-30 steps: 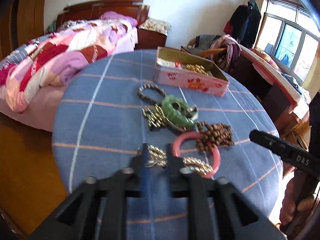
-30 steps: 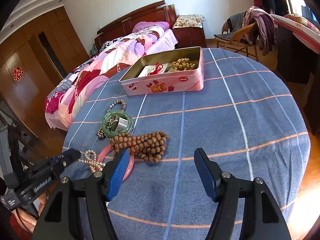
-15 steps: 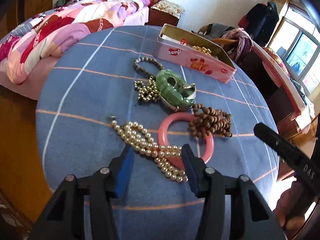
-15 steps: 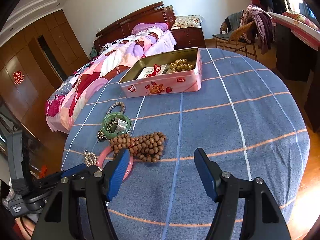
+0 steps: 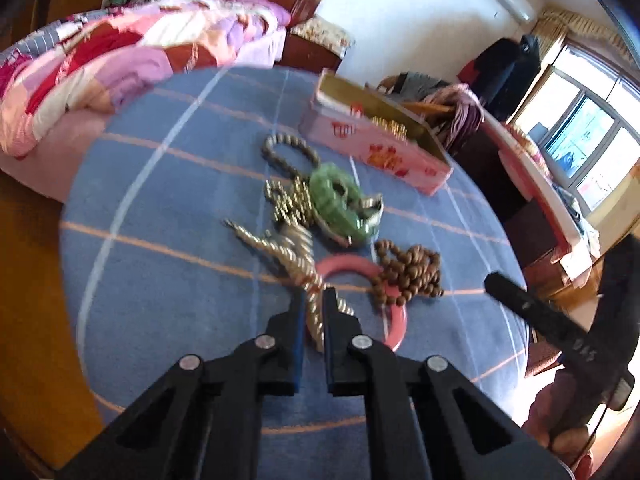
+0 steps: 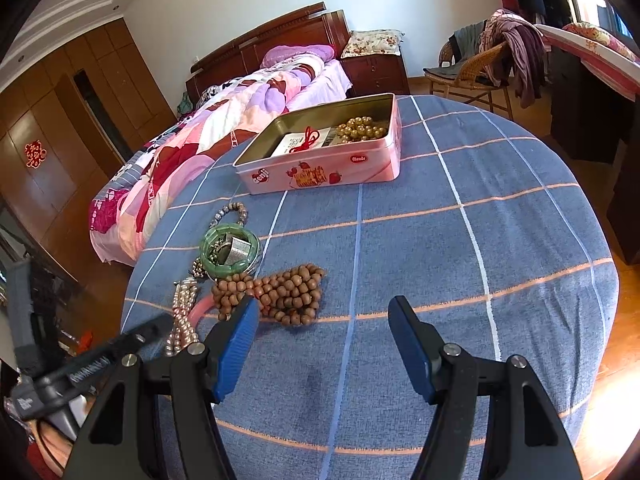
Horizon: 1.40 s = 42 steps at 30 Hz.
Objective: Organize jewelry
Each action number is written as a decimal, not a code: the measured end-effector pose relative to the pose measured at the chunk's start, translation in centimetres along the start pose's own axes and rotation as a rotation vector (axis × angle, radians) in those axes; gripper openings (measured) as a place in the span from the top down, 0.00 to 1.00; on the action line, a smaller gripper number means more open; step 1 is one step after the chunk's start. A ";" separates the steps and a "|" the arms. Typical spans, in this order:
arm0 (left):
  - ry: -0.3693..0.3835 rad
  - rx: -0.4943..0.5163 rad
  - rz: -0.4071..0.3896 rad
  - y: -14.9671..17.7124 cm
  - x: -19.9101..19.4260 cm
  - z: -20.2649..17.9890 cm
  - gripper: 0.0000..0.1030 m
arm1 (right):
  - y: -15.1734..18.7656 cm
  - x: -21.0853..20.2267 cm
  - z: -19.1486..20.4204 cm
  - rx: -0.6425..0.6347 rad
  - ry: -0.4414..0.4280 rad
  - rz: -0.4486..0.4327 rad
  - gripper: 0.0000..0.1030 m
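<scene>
Bedroom, blue checked tablecloth (image 6: 460, 240). Centre frame, left gripper (image 5: 313, 312) pinches the pearl necklace (image 5: 296, 256); right gripper (image 6: 324, 336) gapes empty. Trailing pearls may snag the pink bangle (image 5: 394, 326).

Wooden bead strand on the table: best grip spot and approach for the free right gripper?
Pinch the wooden bead strand at its right lobe, coming from above with the open right gripper. The strand lies bunched flat; its left end overlaps the pink bangle, the right end sits on bare cloth.
</scene>
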State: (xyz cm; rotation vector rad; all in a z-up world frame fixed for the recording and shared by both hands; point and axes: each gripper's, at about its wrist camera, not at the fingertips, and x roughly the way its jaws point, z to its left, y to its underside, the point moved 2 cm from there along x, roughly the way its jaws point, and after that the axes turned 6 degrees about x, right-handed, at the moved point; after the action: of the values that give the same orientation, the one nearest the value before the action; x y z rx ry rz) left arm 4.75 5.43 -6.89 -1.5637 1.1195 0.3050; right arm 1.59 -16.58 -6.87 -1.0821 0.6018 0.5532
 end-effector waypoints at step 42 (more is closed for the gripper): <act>-0.031 -0.023 -0.093 -2.5 -1.5 0.7 0.87 | -0.8 2.7 0.6 0.024 -0.032 0.072 0.35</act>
State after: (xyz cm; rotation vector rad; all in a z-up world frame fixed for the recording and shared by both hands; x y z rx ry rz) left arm 6.15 6.56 -4.47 -1.6210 1.0195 0.2799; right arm 4.19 -15.99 -8.03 -1.0298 0.6196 0.6233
